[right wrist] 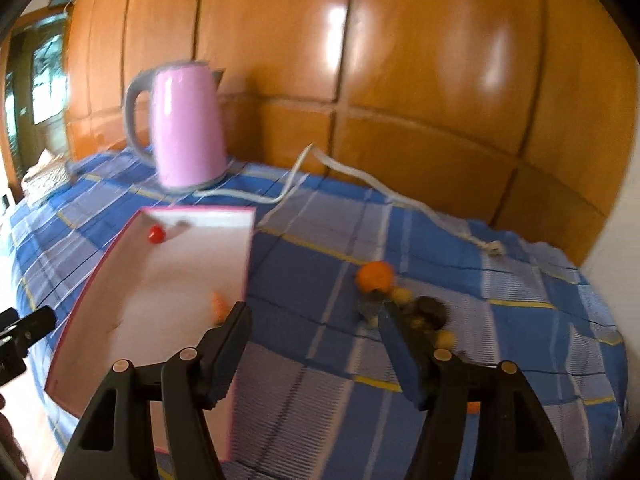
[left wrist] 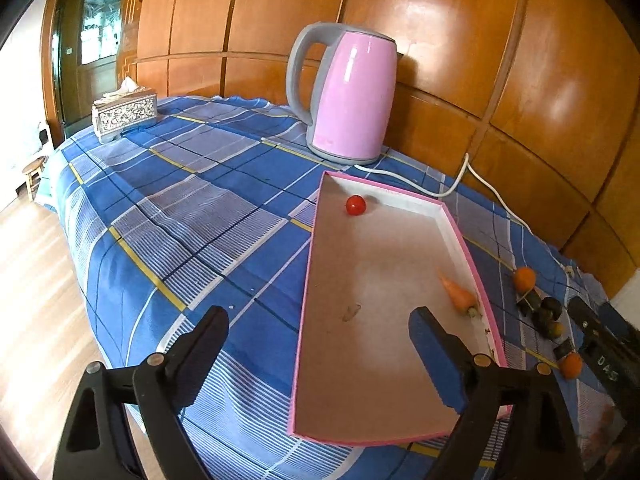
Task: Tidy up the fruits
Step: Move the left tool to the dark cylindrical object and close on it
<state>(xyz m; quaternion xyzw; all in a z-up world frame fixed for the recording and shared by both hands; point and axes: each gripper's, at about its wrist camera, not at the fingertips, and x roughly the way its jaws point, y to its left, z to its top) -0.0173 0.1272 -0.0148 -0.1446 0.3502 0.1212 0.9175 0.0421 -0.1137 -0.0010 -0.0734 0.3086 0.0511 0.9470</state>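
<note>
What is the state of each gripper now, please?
Left gripper: open, holding nothing, over the pink tray.
Right gripper: open, holding nothing, near the small fruits.

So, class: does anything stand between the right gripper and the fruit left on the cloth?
Nothing visible does. The right gripper is open, and only bare checked cloth lies between it and the orange and small fruit pile.

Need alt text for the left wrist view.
Open left gripper hovers over the near end of a pink-edged tray holding a cherry tomato and a small carrot. A pink kettle stands behind on the blue plaid cloth.
</note>
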